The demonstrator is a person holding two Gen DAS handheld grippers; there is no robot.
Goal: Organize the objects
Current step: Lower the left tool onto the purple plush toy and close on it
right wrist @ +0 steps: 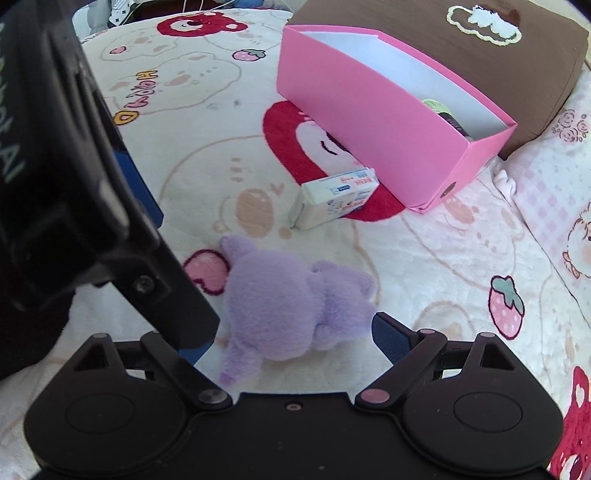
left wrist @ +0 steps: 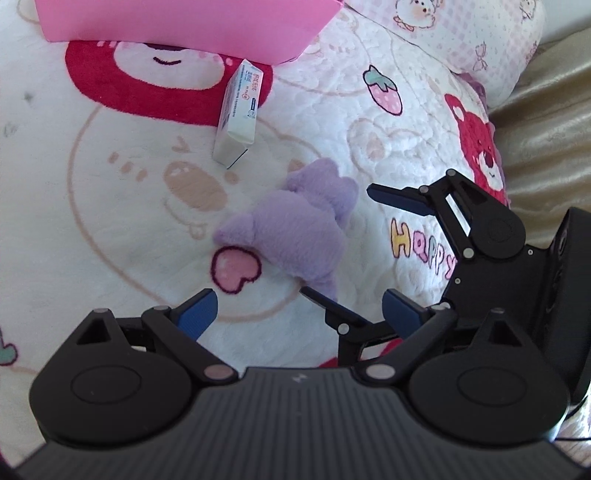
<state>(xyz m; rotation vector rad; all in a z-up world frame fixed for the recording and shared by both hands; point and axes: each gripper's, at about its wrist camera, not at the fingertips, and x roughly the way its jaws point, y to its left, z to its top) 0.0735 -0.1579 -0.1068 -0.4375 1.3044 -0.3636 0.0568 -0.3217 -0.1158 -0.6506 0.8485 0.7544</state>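
A purple plush toy (left wrist: 291, 236) (right wrist: 284, 295) lies on the cartoon-print blanket (left wrist: 92, 221). My right gripper (right wrist: 288, 339) is open, its blue pads on either side of the plush's near end without squeezing it. My left gripper (left wrist: 299, 314) is also open and holds nothing; it hovers just short of the plush and close beside the right gripper. Beyond the plush a small white carton (left wrist: 238, 114) (right wrist: 336, 199) leans against the open pink box (left wrist: 184, 26) (right wrist: 369, 110). The box holds a few dark items that are mostly hidden.
A brown cushion (right wrist: 480, 48) lies behind the pink box. A pink checked pillow (left wrist: 461, 37) sits at the blanket's edge, with beige fabric (left wrist: 546, 147) beyond it. The left gripper's black body fills the left side of the right wrist view.
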